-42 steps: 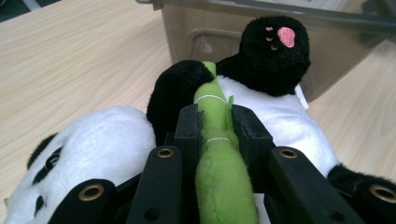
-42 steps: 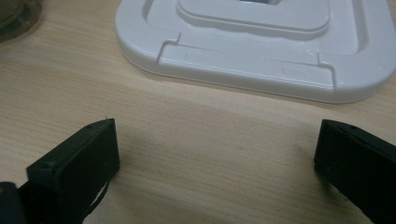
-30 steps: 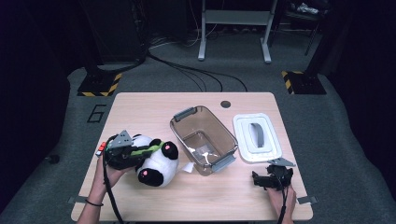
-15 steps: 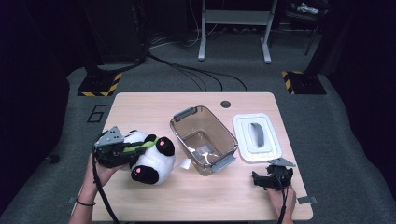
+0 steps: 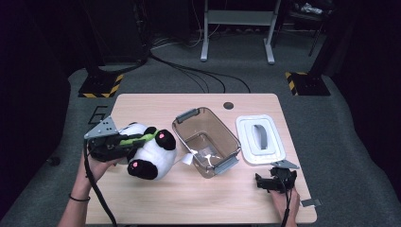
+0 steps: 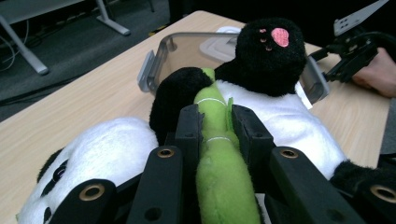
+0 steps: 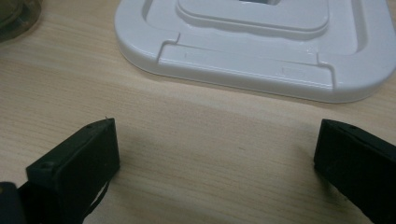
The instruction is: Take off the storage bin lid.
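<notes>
Your left gripper (image 6: 215,122) clamps the green plush stalk (image 6: 219,163) on the black-and-white plush panda (image 5: 146,151); your right gripper (image 7: 215,154), jaws apart, faces the white plastic lid (image 7: 261,42).

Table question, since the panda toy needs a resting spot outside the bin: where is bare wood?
Free: the table strip behind the bin, and the front middle between the panda and the right gripper. Crowded: the gap between bin and white lid.
</notes>
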Demonstrator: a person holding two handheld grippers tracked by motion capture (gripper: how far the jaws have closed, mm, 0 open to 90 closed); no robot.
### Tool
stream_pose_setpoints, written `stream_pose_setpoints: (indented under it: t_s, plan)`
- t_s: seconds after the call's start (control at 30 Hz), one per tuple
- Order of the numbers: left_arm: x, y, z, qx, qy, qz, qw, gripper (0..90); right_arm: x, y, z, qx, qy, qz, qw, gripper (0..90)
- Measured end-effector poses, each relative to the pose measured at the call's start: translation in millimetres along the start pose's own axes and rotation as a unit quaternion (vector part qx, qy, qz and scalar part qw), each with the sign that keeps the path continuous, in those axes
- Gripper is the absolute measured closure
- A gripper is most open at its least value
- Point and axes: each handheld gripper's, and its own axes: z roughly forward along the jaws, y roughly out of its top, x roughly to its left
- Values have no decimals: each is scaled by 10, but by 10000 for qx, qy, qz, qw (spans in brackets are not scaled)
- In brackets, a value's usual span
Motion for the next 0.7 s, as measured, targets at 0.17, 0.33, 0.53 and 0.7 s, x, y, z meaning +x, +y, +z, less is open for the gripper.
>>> stream_pose_setpoints:
  t_s: [0.17, 0.33, 0.53, 0.7]
  plan:
    - [52, 159, -30, -84, -44, 70, 9999, 740, 0, 0, 0, -1, -1, 1, 10000, 0]
    - [96, 372, 4, -82, -82, 333, 9994, 740, 0, 0, 0, -2, 0, -1, 10000, 0]
    - [120, 638, 134, -117, -250, 585, 9979, 740, -1, 0, 1, -3, -2, 2, 10000, 0]
    - [116, 820, 332, -57, -348, 708, 9969, 740, -2, 0, 1, -7, 1, -2, 10000, 0]
